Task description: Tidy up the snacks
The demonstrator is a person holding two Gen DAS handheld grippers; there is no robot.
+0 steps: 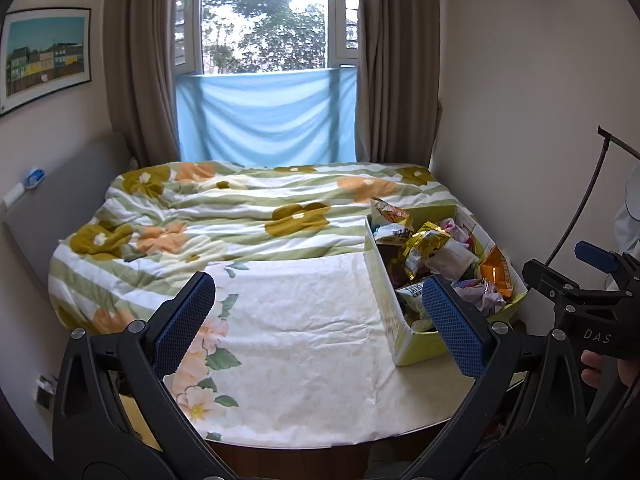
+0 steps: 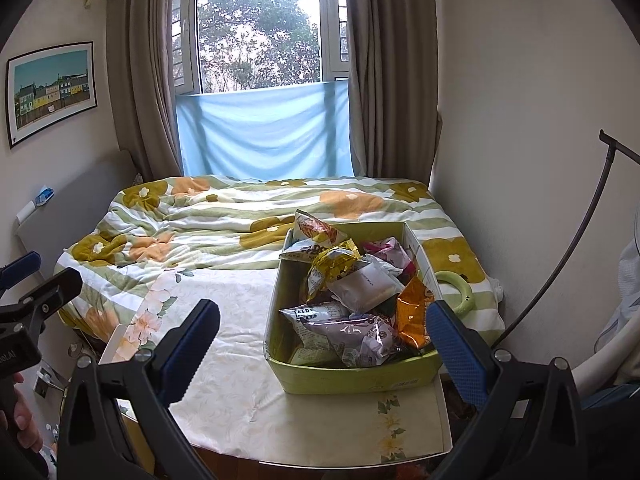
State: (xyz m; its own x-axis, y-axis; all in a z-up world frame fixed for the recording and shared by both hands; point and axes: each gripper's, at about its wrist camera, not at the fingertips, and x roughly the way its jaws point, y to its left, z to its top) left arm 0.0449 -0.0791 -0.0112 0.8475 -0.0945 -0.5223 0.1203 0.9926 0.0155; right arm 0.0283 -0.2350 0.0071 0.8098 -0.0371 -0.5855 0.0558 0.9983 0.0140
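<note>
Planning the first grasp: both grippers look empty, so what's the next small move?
Probably ease the right gripper forward and down onto the purple packet at the near end of the green box. Both grippers are open and hold nothing, the left gripper faces bare tablecloth, and that packet lies on top.

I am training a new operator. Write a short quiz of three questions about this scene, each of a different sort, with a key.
1. True or false: the left gripper holds a packet.
2. Where are the snacks? A) spread over the quilt B) in the green box C) on the floor
3. Fill in: a green ___ lies on the quilt, right of the box.

Key
1. False; both the left and the right gripper have open, empty jaws.
2. B
3. ring
</note>
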